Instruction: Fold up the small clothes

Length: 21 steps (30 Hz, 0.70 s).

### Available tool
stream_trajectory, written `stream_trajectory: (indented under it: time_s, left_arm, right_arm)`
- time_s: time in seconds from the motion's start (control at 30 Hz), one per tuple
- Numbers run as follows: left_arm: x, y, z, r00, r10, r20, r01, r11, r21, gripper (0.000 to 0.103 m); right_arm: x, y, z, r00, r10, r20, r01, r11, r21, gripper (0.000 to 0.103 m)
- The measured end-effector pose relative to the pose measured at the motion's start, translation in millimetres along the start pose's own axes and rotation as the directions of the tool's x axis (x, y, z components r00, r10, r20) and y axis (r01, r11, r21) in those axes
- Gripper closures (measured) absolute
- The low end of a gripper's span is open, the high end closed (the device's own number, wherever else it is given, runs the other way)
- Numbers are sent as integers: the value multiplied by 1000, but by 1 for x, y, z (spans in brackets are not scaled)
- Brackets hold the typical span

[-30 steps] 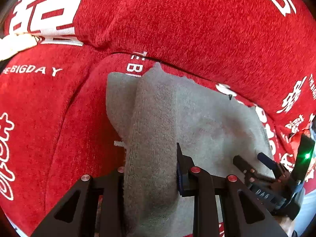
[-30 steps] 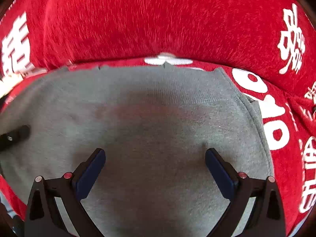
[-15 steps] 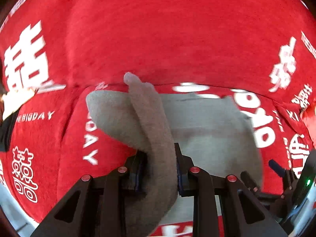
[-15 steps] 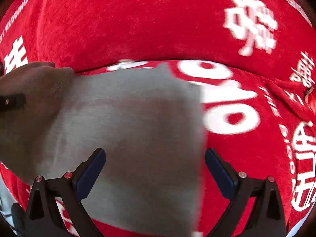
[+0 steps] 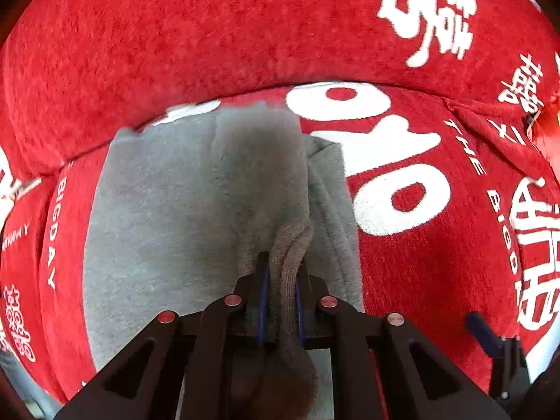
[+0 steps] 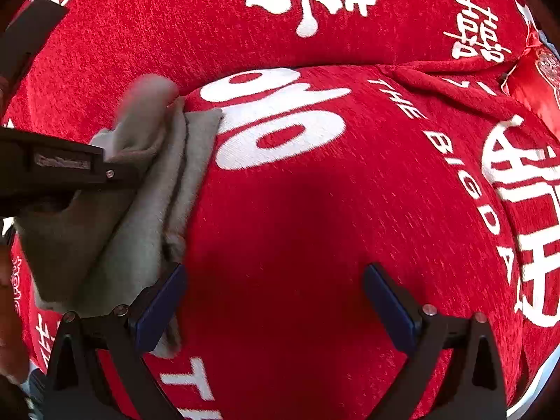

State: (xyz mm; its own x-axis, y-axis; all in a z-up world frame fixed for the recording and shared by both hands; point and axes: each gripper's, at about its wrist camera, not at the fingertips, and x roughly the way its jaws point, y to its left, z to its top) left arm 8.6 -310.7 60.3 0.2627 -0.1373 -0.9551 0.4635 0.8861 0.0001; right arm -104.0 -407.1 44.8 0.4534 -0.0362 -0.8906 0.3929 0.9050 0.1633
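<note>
A small grey knitted garment [image 5: 168,210] lies on the red seat, with one edge lifted and folded over towards its right side. My left gripper [image 5: 281,280] has that raised edge pinched between its blue pads, and its jaws are closing tighter on the bunched cloth. In the right wrist view the garment [image 6: 140,217] sits at the left, with the left gripper's black body [image 6: 52,168] above it. My right gripper [image 6: 276,301] stands open over bare red fabric, nothing between its fingers. Its left finger [image 6: 157,308] is beside the garment's right edge.
The red plush cover with white lettering [image 6: 315,210] spreads over the seat, and a back cushion [image 5: 210,35] rises behind it. A shiny red item [image 6: 535,70] lies at the far right. A person's hand [image 6: 7,297] shows at the left edge.
My left gripper has carried the grey edge to the right, over the rest of the garment, and narrowed on it. My right gripper has slid right, off the garment onto the red cover.
</note>
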Motion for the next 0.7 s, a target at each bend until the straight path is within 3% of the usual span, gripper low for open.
stream_trajectory:
  time_s: [0.1, 0.17, 0.23, 0.3, 0.4, 0.43, 0.53, 0.63, 0.7]
  left_arm:
    - [-6, 6, -3, 999, -51, 16, 51, 999, 7, 81]
    - [-15, 12, -2, 992, -126, 8, 126, 992, -4, 40]
    - [-34, 22, -5, 988, -146, 52, 148, 989, -25, 21]
    - [-52, 29, -9, 979, -180, 100, 184, 982, -32, 21]
    - [-78, 53, -22, 951, -281, 128, 287, 958, -30, 21]
    - [-86, 66, -31, 946, -284, 156, 294, 955, -44, 21]
    - [-88, 94, -50, 963, -193, 188, 212, 973, -86, 21]
    - [-72, 121, -71, 977, -131, 168, 156, 977, -143, 21]
    - [-60, 135, -82, 983, -115, 146, 141, 972, -186, 21]
  right_arm:
    - [-2, -1, -3, 1000, 11, 7, -11, 1000, -9, 2]
    - [-3, -1, -2, 1000, 20, 8, -19, 1000, -8, 2]
    - [-8, -1, -3, 999, 35, 16, -35, 999, -7, 2]
    - [-14, 2, -3, 999, 42, 26, -42, 999, -11, 2]
    - [-23, 0, -4, 996, 80, 34, -80, 997, 2, 2]
    - [-27, 0, -4, 994, 98, 39, -98, 995, 7, 2]
    - [-39, 0, -1, 978, 201, 60, -203, 979, 33, 2]
    - [-44, 6, 7, 926, 371, 62, -375, 924, 72, 2]
    - [-38, 14, 15, 875, 483, 32, -483, 869, 105, 2]
